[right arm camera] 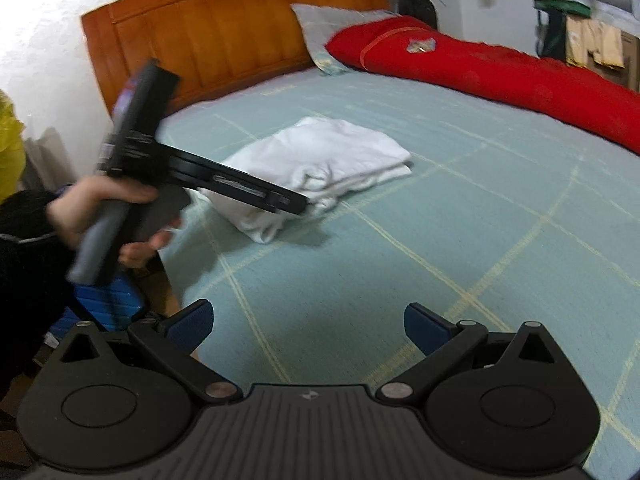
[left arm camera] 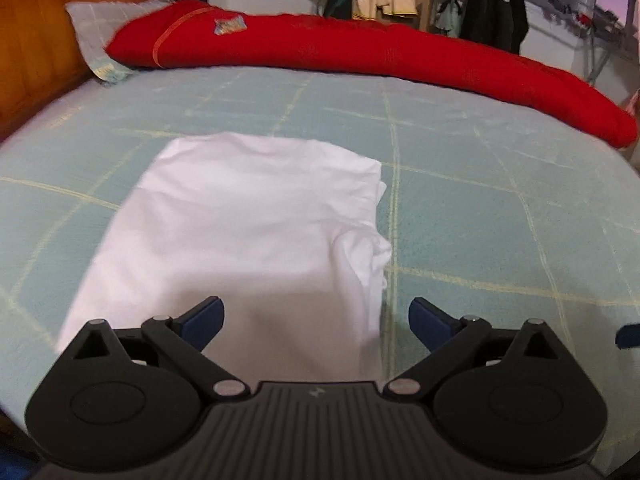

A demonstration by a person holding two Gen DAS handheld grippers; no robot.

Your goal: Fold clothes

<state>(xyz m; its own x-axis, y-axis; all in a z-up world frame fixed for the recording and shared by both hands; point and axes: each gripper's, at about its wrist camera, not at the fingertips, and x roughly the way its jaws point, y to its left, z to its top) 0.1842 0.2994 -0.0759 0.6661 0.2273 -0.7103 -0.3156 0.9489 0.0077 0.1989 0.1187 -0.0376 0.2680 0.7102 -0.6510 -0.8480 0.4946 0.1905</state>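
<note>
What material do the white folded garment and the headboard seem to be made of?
White folded garment: probably thin cotton-like knit, matte; it shows soft creases and limp layered edges. Headboard: looks like orange-brown wood, or a wood veneer, with a slight sheen; vertical panel grooves show, but blur hides any grain.

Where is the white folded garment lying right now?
The white folded garment lies on the green checked bedsheet, directly ahead of the open left gripper, with the red bolster behind it.

one folded white garment [left arm camera: 248, 216], one red quilt [left arm camera: 360, 52], one pillow [left arm camera: 96, 24]
</note>
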